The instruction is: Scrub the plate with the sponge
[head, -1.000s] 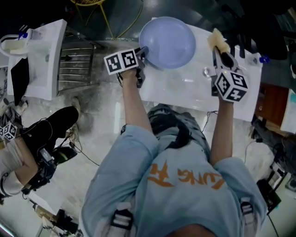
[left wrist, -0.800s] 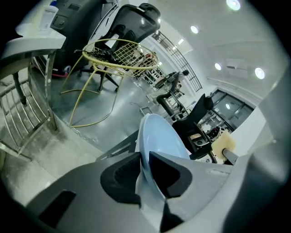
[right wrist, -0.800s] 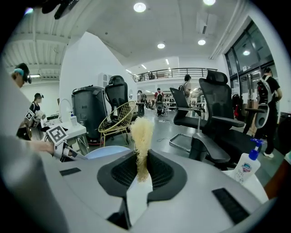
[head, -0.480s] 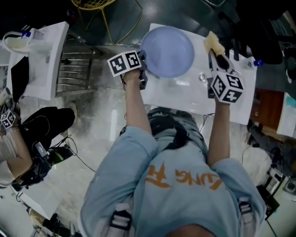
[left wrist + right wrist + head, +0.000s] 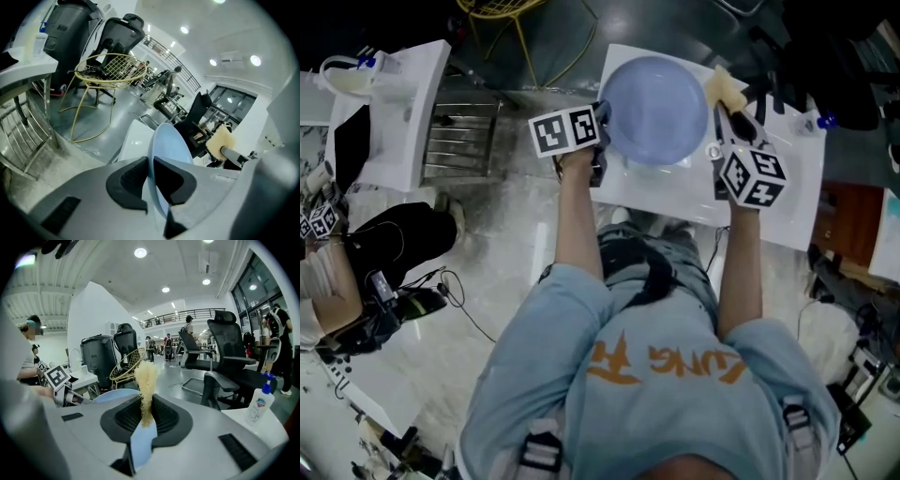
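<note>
We log the left gripper (image 5: 600, 120): its jaws have just been closing and now pinch the blue plate (image 5: 654, 108) at its 9 o'clock rim, over the white table (image 5: 769, 211). The right gripper (image 5: 145, 416) clamps the yellow sponge (image 5: 146, 376), just beside the plate's 2 o'clock rim.

From the yellow wire chair (image 5: 110, 70) I noted:
- polished grey floor (image 5: 93, 117) lay beneath it
- metal rack (image 5: 459, 131) stood just beside it
- black office chairs (image 5: 225, 348) stood to its right
- railed mezzanine (image 5: 187, 312) ran behind it
- tall windows (image 5: 262, 291) rose far right of it
- round ceiling lights (image 5: 140, 252) shone above it
- white wall (image 5: 89, 310) stood to its left
</note>
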### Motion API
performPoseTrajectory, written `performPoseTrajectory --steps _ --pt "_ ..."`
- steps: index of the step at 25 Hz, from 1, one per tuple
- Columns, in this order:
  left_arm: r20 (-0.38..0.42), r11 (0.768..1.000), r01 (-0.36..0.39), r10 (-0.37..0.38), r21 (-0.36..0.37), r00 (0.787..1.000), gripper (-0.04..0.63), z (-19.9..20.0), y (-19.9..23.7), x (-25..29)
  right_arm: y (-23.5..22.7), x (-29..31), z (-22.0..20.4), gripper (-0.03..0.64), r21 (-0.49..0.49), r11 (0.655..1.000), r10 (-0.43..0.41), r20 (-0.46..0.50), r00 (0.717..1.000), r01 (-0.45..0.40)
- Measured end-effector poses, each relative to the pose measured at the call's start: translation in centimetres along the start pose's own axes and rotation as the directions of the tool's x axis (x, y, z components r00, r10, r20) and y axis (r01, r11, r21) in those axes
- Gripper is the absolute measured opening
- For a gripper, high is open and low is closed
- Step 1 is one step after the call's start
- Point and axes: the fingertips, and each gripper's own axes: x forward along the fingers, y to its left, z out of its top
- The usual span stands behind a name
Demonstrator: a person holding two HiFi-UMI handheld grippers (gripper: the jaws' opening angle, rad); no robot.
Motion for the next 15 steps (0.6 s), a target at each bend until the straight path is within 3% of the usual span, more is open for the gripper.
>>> performPoseTrajectory --steps 3,6,9,15 --pt "-0.013 0.998 0.031 -0.031 0.052 0.999 0.034 -0.2 -1.7 -0.3 1.4 0.4 -0.5 0.049 0.009 0.999 0.035 -0.013 0.999 -0.034" --pt "-0.035 0.994 0.057 -0.054 0.097 0.998 0.034 -0.7 -3.1 -0.6 3.8 1.0 -1.3 0.049 0.014 0.992 0.13 -0.048 0.99 -0.129" --pt "-0.056 0.987 0.098 -0.091 0.13 0.994 0.034 -1.1 -4.7 -0.9 6.6 1.4 -2.2 0.049 0.031 0.967 0.253 -0.113 0.961 -0.251" --pt "-0.088 0.963 0.18 -0.165 0.199 0.982 0.034 -1.8 -7.8 -1.0 10.4 1.9 -3.4 0.049 0.022 0.926 0.375 -0.185 0.909 -0.377"
